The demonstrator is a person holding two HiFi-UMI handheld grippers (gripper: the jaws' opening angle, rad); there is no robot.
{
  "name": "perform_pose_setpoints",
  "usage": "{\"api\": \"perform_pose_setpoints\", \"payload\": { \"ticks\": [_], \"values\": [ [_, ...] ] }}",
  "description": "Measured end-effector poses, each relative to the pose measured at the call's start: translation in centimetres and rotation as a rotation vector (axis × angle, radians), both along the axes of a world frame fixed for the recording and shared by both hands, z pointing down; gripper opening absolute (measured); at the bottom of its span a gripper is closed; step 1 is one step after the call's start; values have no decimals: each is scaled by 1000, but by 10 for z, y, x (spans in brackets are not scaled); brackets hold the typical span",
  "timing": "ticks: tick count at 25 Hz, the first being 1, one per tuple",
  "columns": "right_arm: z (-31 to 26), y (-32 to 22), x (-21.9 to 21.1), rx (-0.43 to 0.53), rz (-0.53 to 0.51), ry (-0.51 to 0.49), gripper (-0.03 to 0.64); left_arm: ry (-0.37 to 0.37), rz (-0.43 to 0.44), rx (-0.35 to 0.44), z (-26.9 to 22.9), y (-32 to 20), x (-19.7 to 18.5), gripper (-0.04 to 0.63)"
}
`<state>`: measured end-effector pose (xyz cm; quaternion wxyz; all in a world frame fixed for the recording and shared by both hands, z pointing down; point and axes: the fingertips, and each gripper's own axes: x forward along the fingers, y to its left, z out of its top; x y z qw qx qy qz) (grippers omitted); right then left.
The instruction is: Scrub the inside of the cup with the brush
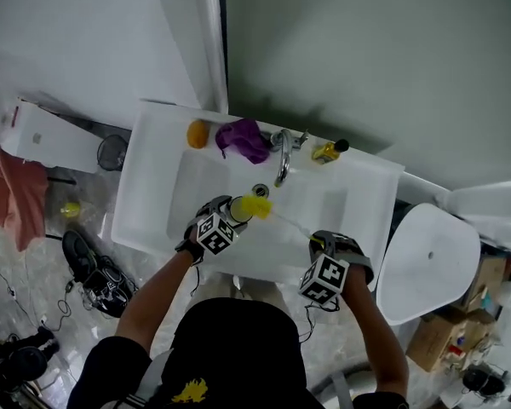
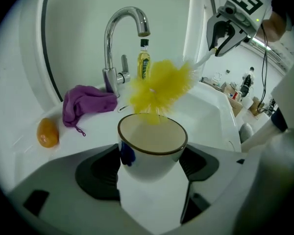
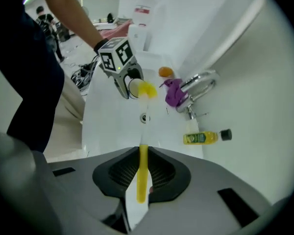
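Left tool is clamped round the white cup, with the cup's mouth facing up. Right tool is pinched nearly closed on the yellow brush handle, whose long axis points straight at the cup. The bristle head is just above the cup's far rim and not inside; contact is unclear. The sink lies below the cup. The likely next move is the right tool pushing down along the handle axis into the mouth.
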<state>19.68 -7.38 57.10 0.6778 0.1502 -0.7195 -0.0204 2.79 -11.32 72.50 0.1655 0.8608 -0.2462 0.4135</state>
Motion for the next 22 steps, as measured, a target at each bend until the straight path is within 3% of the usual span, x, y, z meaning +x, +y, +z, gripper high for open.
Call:
{"api": "perform_pose_setpoints", "payload": {
  "ticks": [4,11,14,17,22],
  "values": [
    [-13,-3,-14,27,-216,172,81,8,26,30,-20,-4,9,390],
    [-43,-17,-60,125,-501,333,81,-1,173,98,-40,6,26,390],
    [-50,-30,-81,169,-618,391,83,-9,226,89,-41,17,33,390],
    [-49,-48,-84,185,-660,432,84,24,213,53,-41,22,31,389],
    [-34,-45,-60,124,-613,430,77,88,111,12,-49,9,11,387]
  ]
}}
